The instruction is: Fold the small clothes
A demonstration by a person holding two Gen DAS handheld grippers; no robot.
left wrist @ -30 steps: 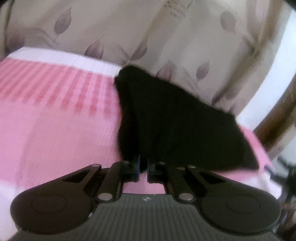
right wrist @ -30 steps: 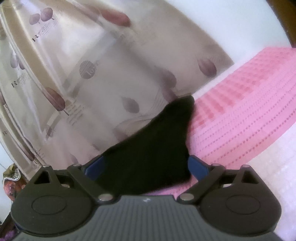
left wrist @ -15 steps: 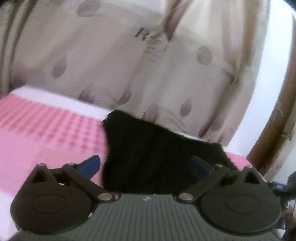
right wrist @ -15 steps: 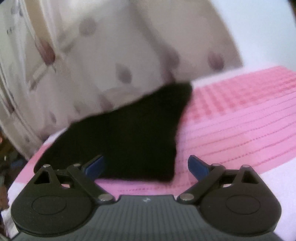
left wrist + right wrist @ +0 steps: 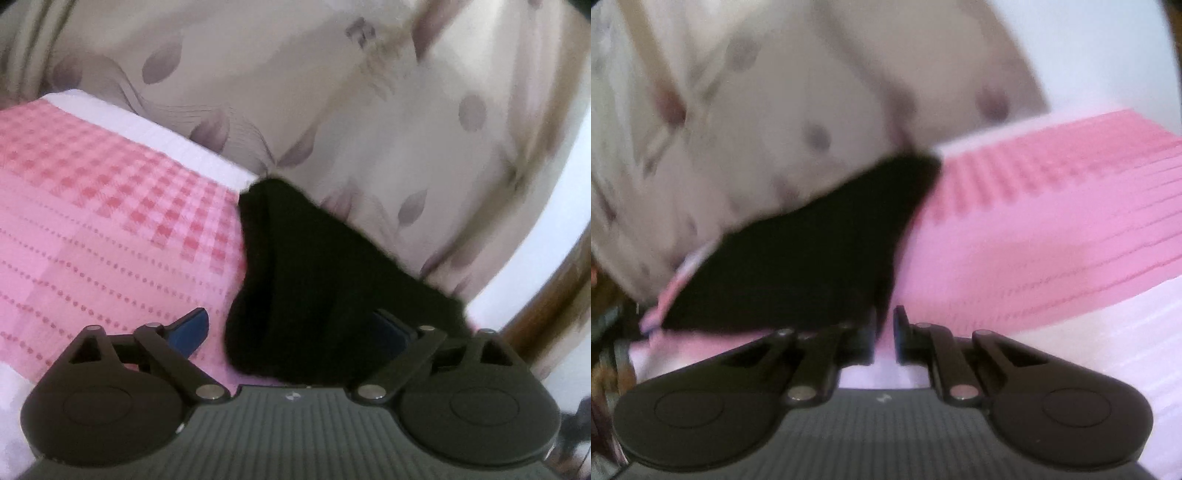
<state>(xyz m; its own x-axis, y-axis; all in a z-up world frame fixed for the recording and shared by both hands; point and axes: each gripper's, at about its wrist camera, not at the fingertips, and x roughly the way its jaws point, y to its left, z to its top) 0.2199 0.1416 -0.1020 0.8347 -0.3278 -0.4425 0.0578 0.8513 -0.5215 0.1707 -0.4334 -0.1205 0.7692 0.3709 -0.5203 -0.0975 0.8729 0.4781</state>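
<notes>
A: Left gripper [image 5: 291,332]: clamped shut on the black garment [image 5: 314,280] a second ago, now wide and closing slightly, pads off the cloth between them.
B: Right gripper [image 5: 884,338]?
A: Reversed, wide before, now narrow at the garment's [image 5: 812,251] near corner; grip unclear through blur.
B: Garment?
A: On the pink bedcover [image 5: 103,221], at its curtain [image 5: 332,110] edge. Only the left view shows checks.

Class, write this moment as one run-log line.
task: fold clothes | left gripper: closing, garment between jaws, not pressed | right gripper: shut at garment corner, grip unclear | garment on bed
</notes>
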